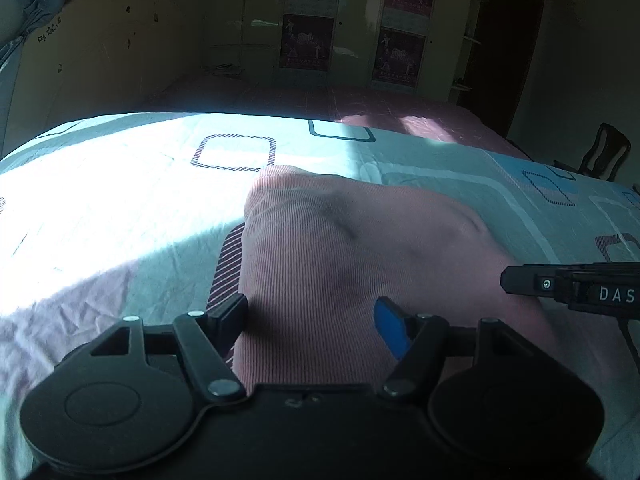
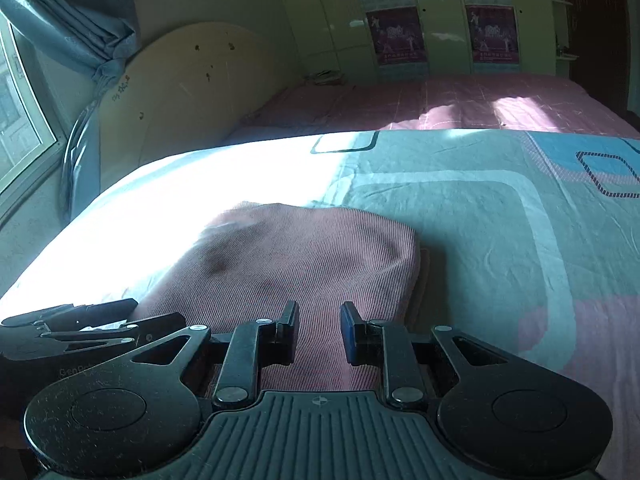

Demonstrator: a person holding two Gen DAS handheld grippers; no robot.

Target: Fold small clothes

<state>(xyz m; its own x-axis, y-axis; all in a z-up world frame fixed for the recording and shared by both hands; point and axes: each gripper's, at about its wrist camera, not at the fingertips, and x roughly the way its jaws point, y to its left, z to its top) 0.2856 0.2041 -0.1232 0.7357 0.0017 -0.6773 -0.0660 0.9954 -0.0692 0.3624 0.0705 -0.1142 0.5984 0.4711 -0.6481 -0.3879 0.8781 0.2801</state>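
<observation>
Pink ribbed garment [image 1: 344, 264] lay bunched on the bed, on top of the patterned bedsheet [image 1: 132, 208], directly ahead of and under both hand-held grippers. Left hand-held gripper [image 1: 310, 320] stood wide, jaws straddling the near end of the garment; fabric sat between the fingers but I couldn't tell whether either pad pressed on it, didn't look gripped. Blue pad on its right finger [image 1: 390, 330] was over the cloth, the left finger at the garment's left edge. Right hand-held gripper [image 2: 319, 330] was narrow, small gap between the fingers, hovering over the near part of the garment [image 2: 296, 264]; cloth showed through the gap, no visible pinch. The two tools sat side by side: the right one's tip came in from the right of the left wrist view [image 1: 568, 286], the left one showed at lower left of the right wrist view [image 2: 80, 328]. Garment's far end was humped and creased, its right edge folded over just ahead-right of the right tool. Strong sunlight washed out the sheet ahead-left. Headboard [image 2: 192, 84] and wardrobe [image 2: 432, 20] were well beyond.
</observation>
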